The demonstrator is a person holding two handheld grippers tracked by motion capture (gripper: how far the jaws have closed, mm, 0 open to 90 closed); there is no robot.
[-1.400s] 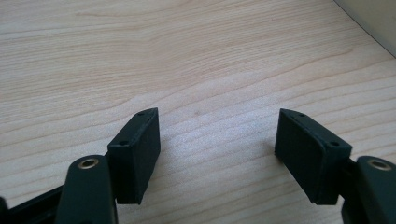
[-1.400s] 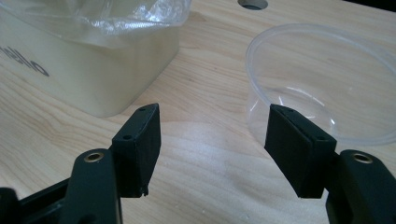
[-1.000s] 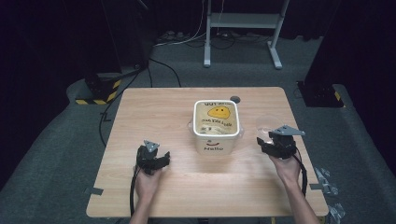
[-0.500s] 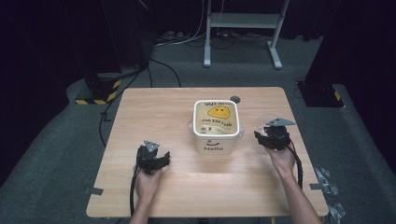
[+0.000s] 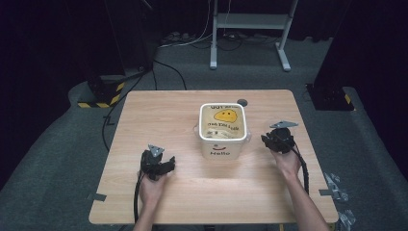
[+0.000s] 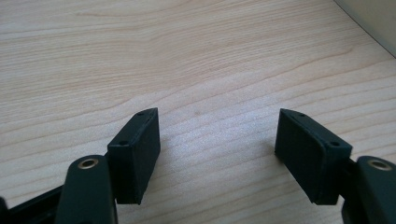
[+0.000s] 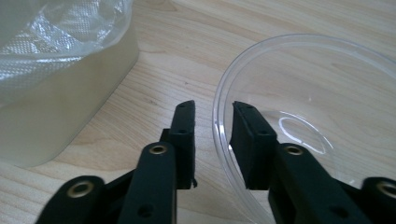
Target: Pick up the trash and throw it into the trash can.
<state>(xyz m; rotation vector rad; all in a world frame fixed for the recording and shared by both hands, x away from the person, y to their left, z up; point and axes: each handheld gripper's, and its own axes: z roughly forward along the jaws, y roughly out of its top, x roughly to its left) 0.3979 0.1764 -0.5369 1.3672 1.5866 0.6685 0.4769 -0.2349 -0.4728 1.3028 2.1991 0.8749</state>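
step: right gripper [image 7: 212, 116] jaws closing astride clear bowl [image 7: 327, 107] rim — not yet pinching | left gripper [image 6: 217, 135] jaws apart, idle | next: clamp, then lift

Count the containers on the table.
2: a cream bucket at the table's middle, and a clear bowl beside it, its rim between the right tool's jaws. None seem hidden.

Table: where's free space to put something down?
Bare wood: the far-left stretch of the table beyond the left gripper, and the near strip between both forearms. Crowded on the right: bucket mid-table, right gripper straddling the clear bowl's rim beside it.
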